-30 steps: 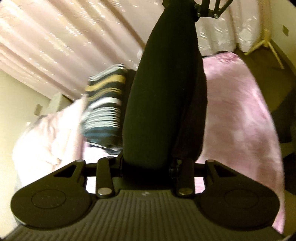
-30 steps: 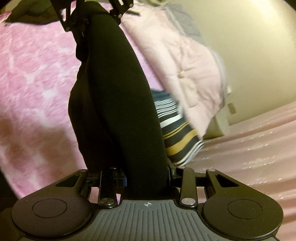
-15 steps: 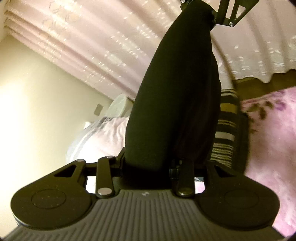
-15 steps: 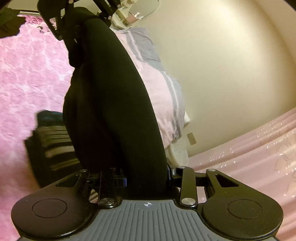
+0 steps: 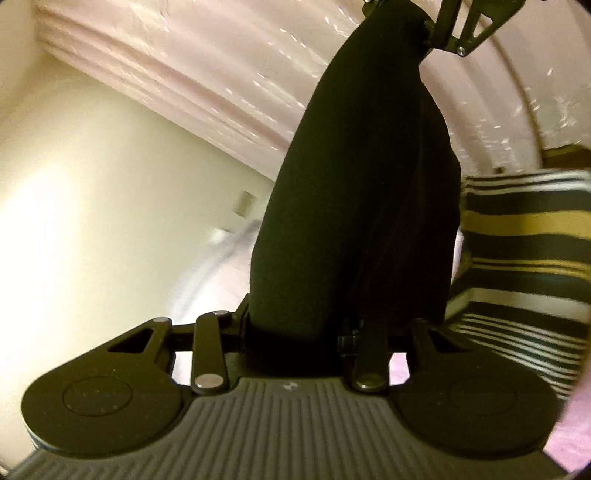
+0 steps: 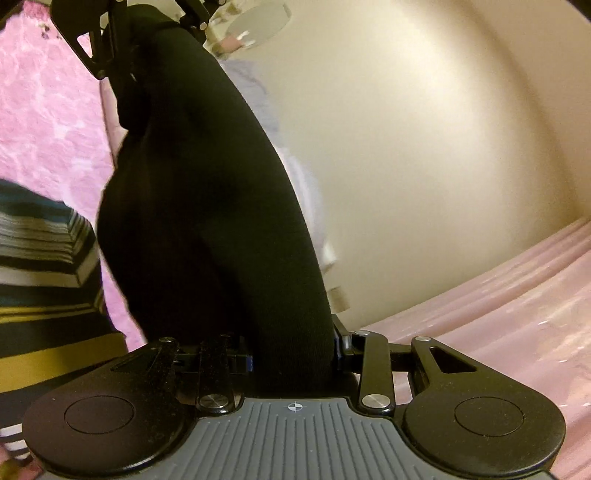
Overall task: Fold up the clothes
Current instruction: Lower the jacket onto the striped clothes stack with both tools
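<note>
A thick, rolled-up black garment point(image 5: 362, 203) hangs stretched between my two grippers. In the left wrist view it runs from my left gripper point(image 5: 314, 332), shut on one end, up to my right gripper point(image 5: 461, 26) at the top edge. The right wrist view mirrors this. There the black garment point(image 6: 214, 203) leaves my right gripper point(image 6: 291, 354), which is shut on it, and reaches my left gripper point(image 6: 110, 40) at the top left. The cloth hides all fingertips. A folded striped garment point(image 5: 524, 258) of dark, white and mustard bands lies on the bed below, also visible as the striped garment point(image 6: 44, 288) at the left.
A pink patterned bedspread point(image 6: 44, 122) lies under the striped garment. A pale pink quilt point(image 6: 295, 177) is heaped by the cream wall point(image 6: 406, 129). A pink curtain point(image 5: 221, 74) covers the adjoining side, and a wall socket point(image 5: 243, 203) sits low on the wall.
Both grippers swung sideways together with the black garment still clamped between them. The striped garment crossed from left to right in the left view and from right to left in the right view.
</note>
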Tool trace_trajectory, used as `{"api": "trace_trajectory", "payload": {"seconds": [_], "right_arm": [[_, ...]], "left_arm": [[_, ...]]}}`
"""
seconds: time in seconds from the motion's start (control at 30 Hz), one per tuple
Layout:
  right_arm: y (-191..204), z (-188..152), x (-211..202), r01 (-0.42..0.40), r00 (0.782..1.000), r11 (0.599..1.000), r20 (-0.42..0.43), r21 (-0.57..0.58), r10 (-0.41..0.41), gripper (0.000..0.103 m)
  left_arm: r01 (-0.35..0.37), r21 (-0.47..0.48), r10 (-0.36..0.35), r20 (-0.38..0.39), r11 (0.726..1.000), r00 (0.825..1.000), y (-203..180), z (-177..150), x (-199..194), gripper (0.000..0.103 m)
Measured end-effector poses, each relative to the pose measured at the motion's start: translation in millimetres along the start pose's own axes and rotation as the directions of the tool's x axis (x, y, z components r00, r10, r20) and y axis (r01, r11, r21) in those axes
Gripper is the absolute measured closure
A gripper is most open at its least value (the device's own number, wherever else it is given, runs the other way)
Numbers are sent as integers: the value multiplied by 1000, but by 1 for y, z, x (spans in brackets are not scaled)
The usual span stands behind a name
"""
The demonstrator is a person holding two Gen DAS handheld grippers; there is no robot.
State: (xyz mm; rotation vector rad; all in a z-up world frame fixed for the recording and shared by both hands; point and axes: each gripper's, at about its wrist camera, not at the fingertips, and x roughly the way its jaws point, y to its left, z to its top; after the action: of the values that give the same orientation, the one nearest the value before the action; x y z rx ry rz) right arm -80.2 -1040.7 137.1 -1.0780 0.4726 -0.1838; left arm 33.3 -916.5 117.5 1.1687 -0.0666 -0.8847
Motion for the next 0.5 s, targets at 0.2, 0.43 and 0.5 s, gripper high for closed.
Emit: {"api": "trace_trajectory", "payload": {"seconds": [0.2,0.43,0.5], "right_arm": [[130,-47,1,-188,981,978,-69,-91,182,68],[150,-50,-13,-170,983,982,-88,-86,163,68],[142,-47,-9,-179,981,979,-99,-97,170,68]], "left_arm": [[94,113,-88,-56,989,995,-135,-58,17,66],[84,144,-77,-48,986,996,-203,-90,4,63],[84,151,-77,-47,985,996,-206,-84,8,63]]}}
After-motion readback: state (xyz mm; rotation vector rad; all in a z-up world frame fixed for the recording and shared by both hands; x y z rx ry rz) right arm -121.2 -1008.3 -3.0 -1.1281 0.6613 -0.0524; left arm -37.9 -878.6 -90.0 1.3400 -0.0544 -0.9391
